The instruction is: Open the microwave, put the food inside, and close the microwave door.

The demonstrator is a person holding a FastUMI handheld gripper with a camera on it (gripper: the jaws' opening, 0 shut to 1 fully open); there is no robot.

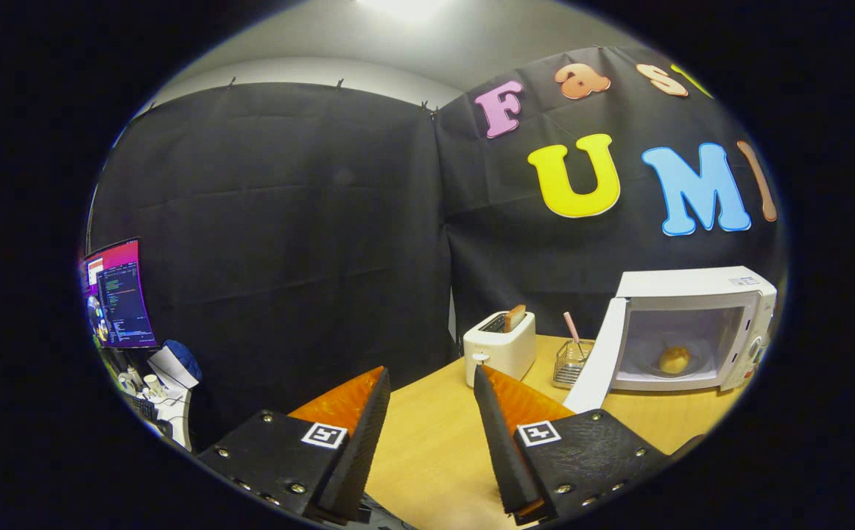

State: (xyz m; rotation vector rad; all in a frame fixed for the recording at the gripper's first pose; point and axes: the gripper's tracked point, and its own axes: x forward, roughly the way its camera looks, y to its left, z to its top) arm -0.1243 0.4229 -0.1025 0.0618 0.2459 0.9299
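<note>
A white microwave (696,283) stands on the wooden table (434,434), off to the right beyond the fingers. Its door (598,362) hangs open toward the left. A round yellowish piece of food (674,359) lies inside on the microwave's floor. My gripper (431,386) is open over the table with nothing between its fingers. It is well short of the microwave, and the door's lower edge shows just past the right fingertip.
A white toaster (499,346) with a slice of toast (514,317) stands ahead of the fingers, left of the microwave. A small wire basket (571,362) with a striped stick sits between them. A lit monitor (119,294) and a cluttered desk lie far left.
</note>
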